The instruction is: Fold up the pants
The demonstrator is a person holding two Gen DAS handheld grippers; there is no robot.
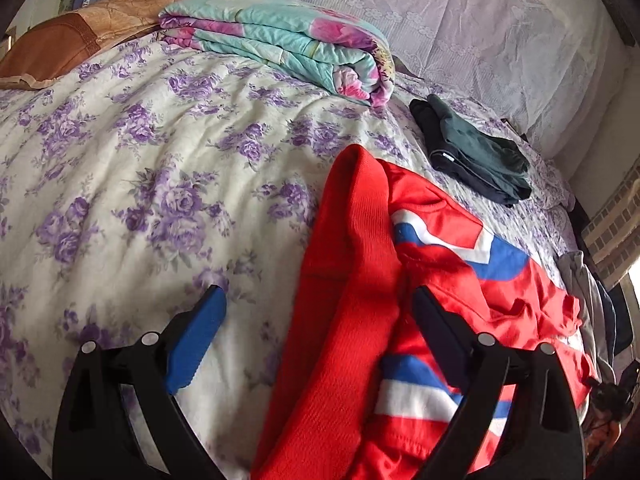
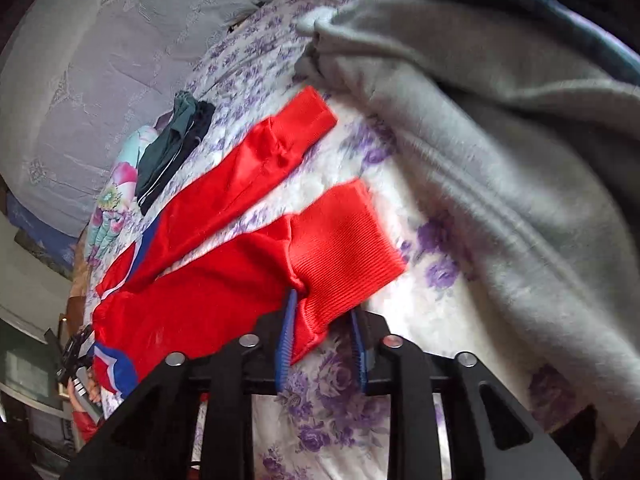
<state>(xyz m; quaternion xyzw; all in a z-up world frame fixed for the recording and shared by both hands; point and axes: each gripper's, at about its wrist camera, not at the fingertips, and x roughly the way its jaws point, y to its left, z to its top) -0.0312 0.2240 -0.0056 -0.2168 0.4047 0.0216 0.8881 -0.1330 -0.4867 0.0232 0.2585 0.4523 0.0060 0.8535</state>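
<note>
The red track pants with blue and white stripes [image 2: 224, 280] lie spread on the bed's cream quilt with purple flowers [image 1: 140, 200], both legs still apart, so by my judgement folding has barely begun. The right gripper [image 2: 324, 344] stands partly open astride the edge of the near leg's ribbed cuff [image 2: 344, 248], pads not pressing, while the left gripper [image 1: 316, 344] gapes wide over the waist end. A folded turquoise floral blanket [image 1: 280, 40], dark folded clothes [image 1: 472, 152] and a grey fleece garment [image 2: 500, 140] share the bed.
</note>
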